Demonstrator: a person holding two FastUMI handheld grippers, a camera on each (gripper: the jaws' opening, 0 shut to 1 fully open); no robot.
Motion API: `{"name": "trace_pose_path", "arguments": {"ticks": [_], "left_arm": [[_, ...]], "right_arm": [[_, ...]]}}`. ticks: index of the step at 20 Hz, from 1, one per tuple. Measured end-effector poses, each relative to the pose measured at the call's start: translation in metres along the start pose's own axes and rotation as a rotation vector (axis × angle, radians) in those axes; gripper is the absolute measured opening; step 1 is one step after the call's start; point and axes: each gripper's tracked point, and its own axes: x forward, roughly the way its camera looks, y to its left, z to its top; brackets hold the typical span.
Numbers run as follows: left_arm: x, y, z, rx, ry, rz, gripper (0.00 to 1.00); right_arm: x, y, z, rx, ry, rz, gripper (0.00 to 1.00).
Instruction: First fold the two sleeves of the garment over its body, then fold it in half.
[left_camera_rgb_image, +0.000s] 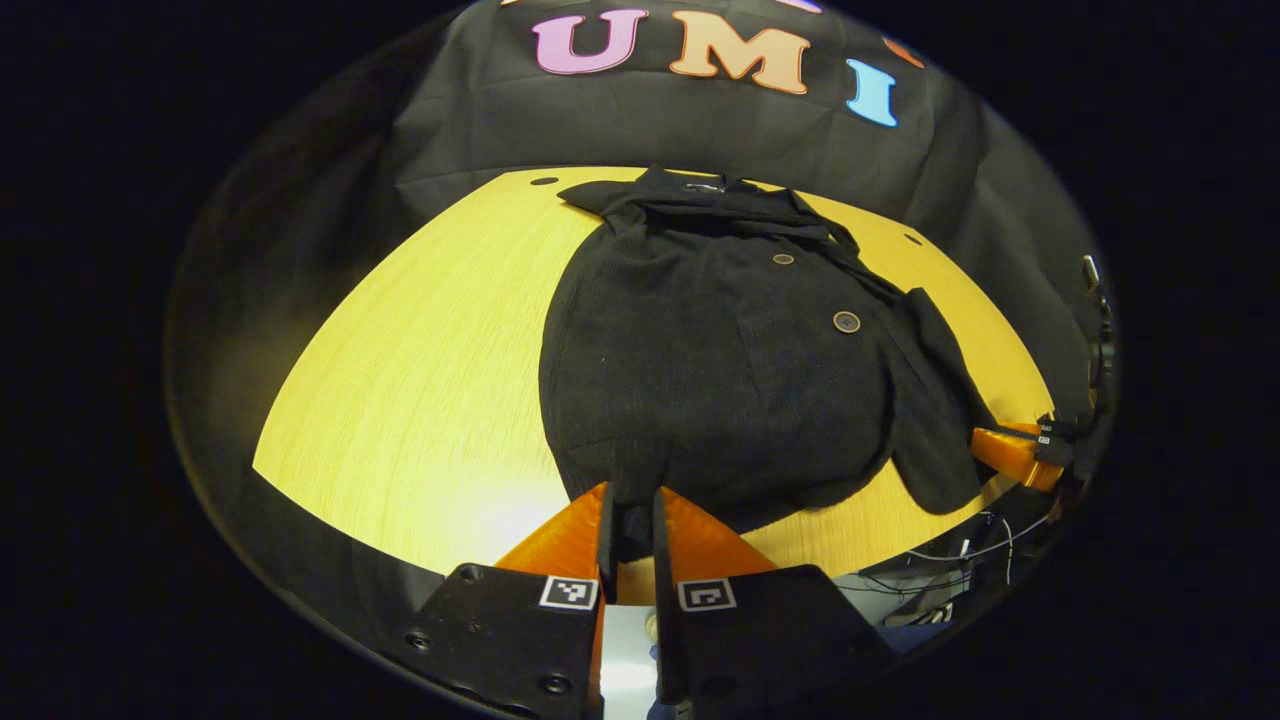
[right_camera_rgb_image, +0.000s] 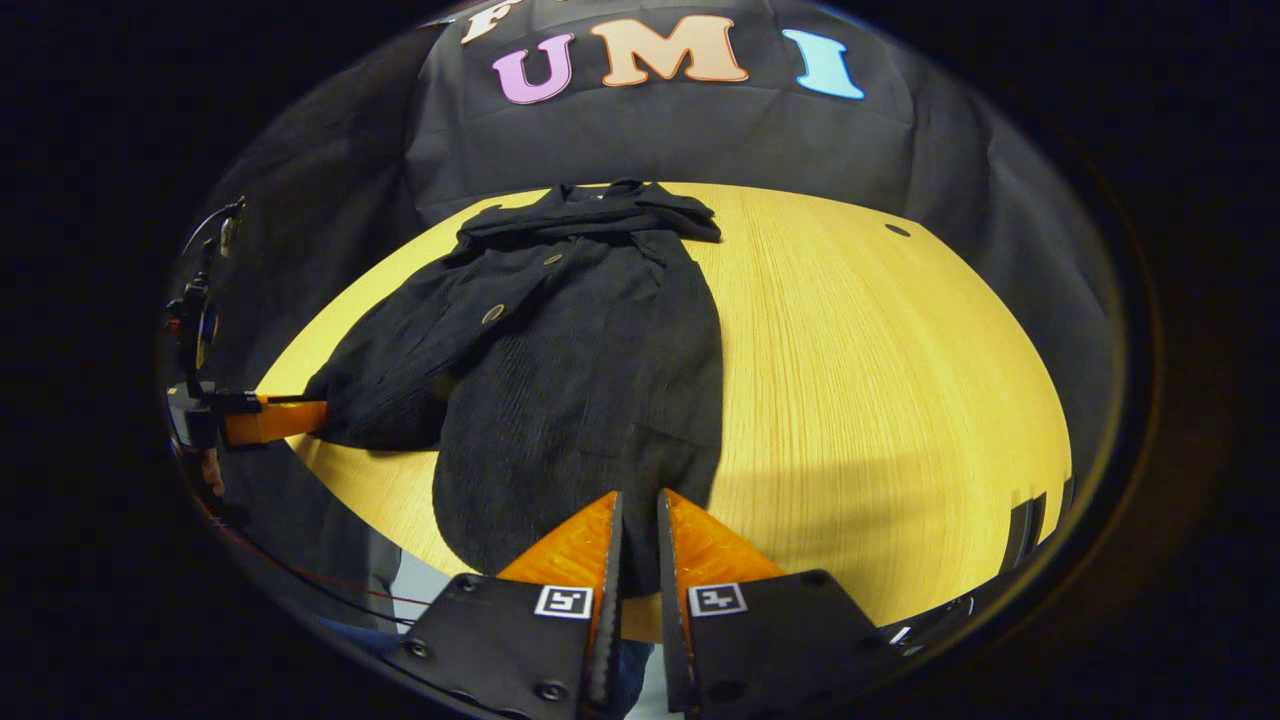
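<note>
Orange fingers of the left gripper (left_camera_rgb_image: 632, 520) nearly together at bottom centre of the left gripper view — pinched on the near hem of the black garment (left_camera_rgb_image: 720, 370), dark cloth in the narrow slot between them. Same in the right gripper view: right gripper (right_camera_rgb_image: 640, 525) narrowed to a slit at bottom centre, clamped on the hem's other corner. Lay lengthwise away from both, hem low in each frame, collar (right_camera_rgb_image: 600, 215) at upper centre by the booth wall. Seemed folded in already, the sleeve (left_camera_rgb_image: 930, 400) lying over the body at right. Judged ready for the halving — hem to be carried straight up-frame toward the collar across the wooden table (right_camera_rgb_image: 880, 360).
</note>
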Motion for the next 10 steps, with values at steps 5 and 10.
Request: {"name": "trace_pose_path", "arguments": {"ticks": [5,10], "left_arm": [[0.0010,0.0029,0.0007,-0.027,-0.006,-0.001,0.02],[0.0005,0.0027,0.0000,-0.029,-0.041,0.008,0.00]], "right_arm": [[0.0005,0.0055,-0.0011,0.051,-0.029,-0.011,0.12],[0.0005,0.0049,-0.0012,0.096,0.005,0.005,0.05]]}}
